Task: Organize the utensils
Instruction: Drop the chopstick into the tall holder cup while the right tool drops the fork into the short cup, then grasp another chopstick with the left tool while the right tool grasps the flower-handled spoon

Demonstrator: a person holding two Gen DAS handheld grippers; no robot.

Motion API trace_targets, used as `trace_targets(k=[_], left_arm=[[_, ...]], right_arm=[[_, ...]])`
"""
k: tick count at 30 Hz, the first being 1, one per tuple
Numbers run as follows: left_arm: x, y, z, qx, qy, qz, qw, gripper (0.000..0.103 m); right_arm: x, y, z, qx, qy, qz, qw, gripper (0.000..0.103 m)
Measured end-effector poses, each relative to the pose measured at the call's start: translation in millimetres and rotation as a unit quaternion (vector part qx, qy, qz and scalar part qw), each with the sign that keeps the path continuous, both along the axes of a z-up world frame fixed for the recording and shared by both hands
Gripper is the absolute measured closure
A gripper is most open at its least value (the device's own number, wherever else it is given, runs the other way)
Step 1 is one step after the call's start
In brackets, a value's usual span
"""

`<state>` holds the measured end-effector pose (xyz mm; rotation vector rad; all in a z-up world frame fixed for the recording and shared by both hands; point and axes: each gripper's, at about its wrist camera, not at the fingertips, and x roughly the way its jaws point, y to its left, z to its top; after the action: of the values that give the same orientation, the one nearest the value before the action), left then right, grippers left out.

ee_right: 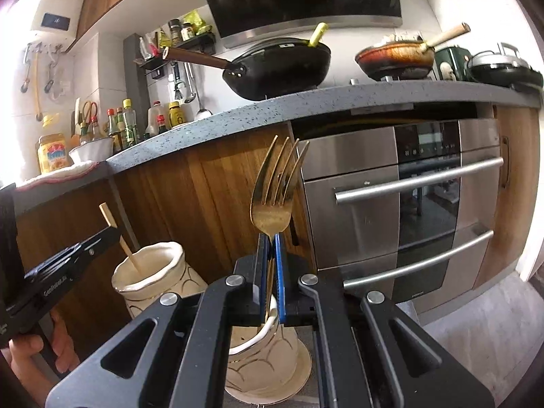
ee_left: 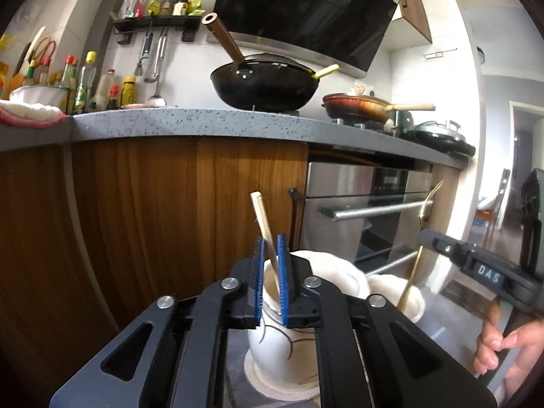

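Two white holders stand side by side on the floor, and each gripper has one utensil over its own holder. The left gripper [ee_left: 271, 255] pinches a wooden chopstick [ee_left: 262, 216] between nearly closed jaws. The stick's long line runs almost up and down, with its top leaning toward 11 o'clock and its low end inside the left vase [ee_left: 272, 343]. The right gripper [ee_right: 271, 255] squeezes a gold fork [ee_right: 273, 200] by its neck. The fork stands upright, prongs pointing to 12 o'clock, handle down in the right vase [ee_right: 265, 357]. I think this is the dropping-in step. Next, each gripper needs to open and let its utensil slide down, then lift away.
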<state>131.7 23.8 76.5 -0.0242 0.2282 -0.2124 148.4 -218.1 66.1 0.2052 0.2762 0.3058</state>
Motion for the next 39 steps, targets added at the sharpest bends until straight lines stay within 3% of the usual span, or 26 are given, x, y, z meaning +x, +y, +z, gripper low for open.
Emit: trace_targets(k=[5, 9, 11, 13, 14, 16, 19, 21, 28, 39], left_arm=[[-1.0, 0.7, 0.2, 0.005, -0.003, 0.006, 1.0000, 0.073], [-3.6, 4.0, 1.2, -0.001, -0.008, 0.013, 0.9999, 0.052], [-7.3, 6.6, 0.9, -0.002, -0.012, 0.020, 0.9997, 0.044], [-13.0, 9.0, 0.0, -0.001, -0.015, 0.027, 0.9995, 0.031], [-18.5, 11.3, -1.4, -0.002, -0.016, 0.034, 0.9993, 0.026], [-26.5, 14.7, -3.3, -0.008, -0.020, 0.041, 0.9989, 0.010], [-41.9, 21.2, -10.0, -0.016, -0.018, 0.056, 0.9981, 0.006], [-48.5, 23.3, -15.4, -0.016, -0.010, 0.061, 0.9980, 0.005], [-79.8, 27.1, -36.7, -0.004, 0.030, 0.065, 0.9974, 0.005], [-118.4, 13.4, -64.5, 0.018, 0.081, 0.058, 0.9949, 0.005]], right_arm=[[-4.3, -1.8, 4.6, -0.007, -0.019, -0.010, 1.000, 0.099], [-3.9, -2.9, 5.1, -0.007, -0.016, -0.008, 1.000, 0.096], [-4.7, -3.5, 5.7, -0.009, -0.015, -0.009, 1.000, 0.084], [-8.4, -4.9, 7.0, -0.006, -0.016, -0.010, 1.000, 0.054], [-11.0, -5.9, 7.7, -0.005, -0.017, -0.011, 1.000, 0.050], [-19.2, -7.2, 9.0, -0.006, -0.018, -0.013, 1.000, 0.032], [-31.3, -9.0, 5.9, -0.006, -0.018, -0.012, 1.000, 0.011], [-40.7, -9.9, 1.1, -0.011, -0.015, -0.015, 1.000, 0.005], [-71.9, -14.8, -15.8, -0.038, -0.001, -0.032, 0.999, 0.005], [-105.0, -33.0, -47.0, -0.041, 0.047, -0.056, 0.996, 0.005]])
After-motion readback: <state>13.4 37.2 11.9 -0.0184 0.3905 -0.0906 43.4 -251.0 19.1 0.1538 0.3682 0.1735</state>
